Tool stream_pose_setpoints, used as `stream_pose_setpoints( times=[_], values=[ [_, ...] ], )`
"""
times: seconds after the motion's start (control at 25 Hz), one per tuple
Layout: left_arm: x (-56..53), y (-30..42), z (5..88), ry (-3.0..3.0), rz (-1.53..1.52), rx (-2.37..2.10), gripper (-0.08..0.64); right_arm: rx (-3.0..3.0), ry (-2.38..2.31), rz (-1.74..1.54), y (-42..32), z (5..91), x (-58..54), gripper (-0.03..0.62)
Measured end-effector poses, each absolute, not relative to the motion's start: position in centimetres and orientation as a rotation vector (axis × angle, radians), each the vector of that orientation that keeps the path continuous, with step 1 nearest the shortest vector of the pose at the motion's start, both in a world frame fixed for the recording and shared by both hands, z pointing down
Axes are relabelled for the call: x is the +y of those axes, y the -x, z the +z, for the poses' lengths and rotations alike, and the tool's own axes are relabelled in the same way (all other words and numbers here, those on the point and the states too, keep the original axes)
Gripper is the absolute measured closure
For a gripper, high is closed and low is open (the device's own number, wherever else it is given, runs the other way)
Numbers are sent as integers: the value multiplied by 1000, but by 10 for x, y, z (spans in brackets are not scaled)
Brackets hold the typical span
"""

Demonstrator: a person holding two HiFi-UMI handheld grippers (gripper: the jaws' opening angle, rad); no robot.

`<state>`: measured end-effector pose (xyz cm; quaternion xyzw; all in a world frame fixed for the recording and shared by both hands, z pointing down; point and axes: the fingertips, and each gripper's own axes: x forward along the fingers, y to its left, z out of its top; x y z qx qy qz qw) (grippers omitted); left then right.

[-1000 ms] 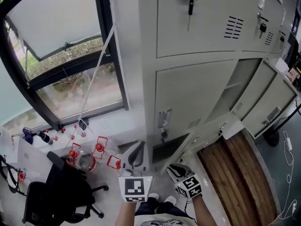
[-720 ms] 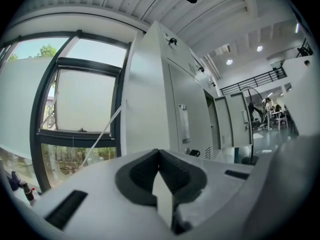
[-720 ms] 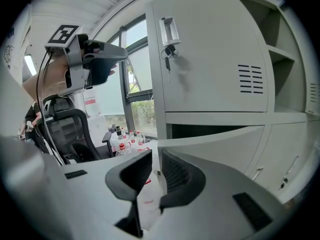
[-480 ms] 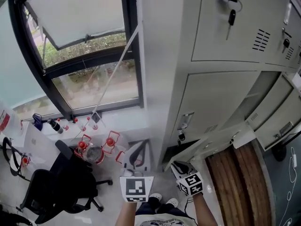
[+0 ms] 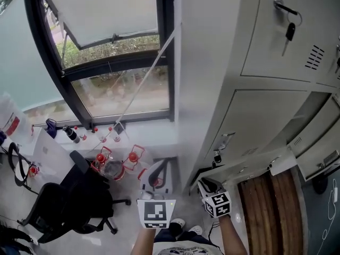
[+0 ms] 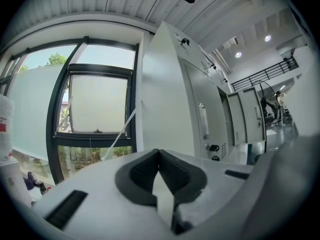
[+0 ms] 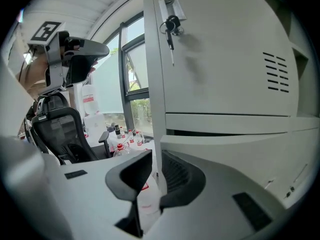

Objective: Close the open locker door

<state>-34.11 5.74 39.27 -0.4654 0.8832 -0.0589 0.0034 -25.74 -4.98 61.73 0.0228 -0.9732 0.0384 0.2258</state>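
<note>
Grey lockers point(image 5: 265, 116) beside window point(image 5: 106, 52); red label point(image 5: 11, 125) on jug point(image 5: 7, 110) unreadable.

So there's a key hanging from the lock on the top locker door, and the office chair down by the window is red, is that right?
Not quite. The office chair is black, not red, as the head view shows. The rest holds: the key hangs from the lock on the top locker door, and the chair stands by the window.

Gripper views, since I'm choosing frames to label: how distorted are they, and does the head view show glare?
Left gripper view: strong fisheye, black corners, window frame bowed. Right gripper view: same fisheye, locker edges curved, daylight bright behind. Head view: even daylight, no strong glare, slightly soft.
</note>
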Motion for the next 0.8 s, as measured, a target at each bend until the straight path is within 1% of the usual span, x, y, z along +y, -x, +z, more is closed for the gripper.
stream_pose_setpoints(
  times=[0.6,0.8],
  values=[
    [79,353,389,1354,-170,2828,558,-2671,-69,57,286,618,-63,520],
    [81,353,392,1349,-217,2811,558,-2669,-78,57,291,618,-67,520]
  ],
)
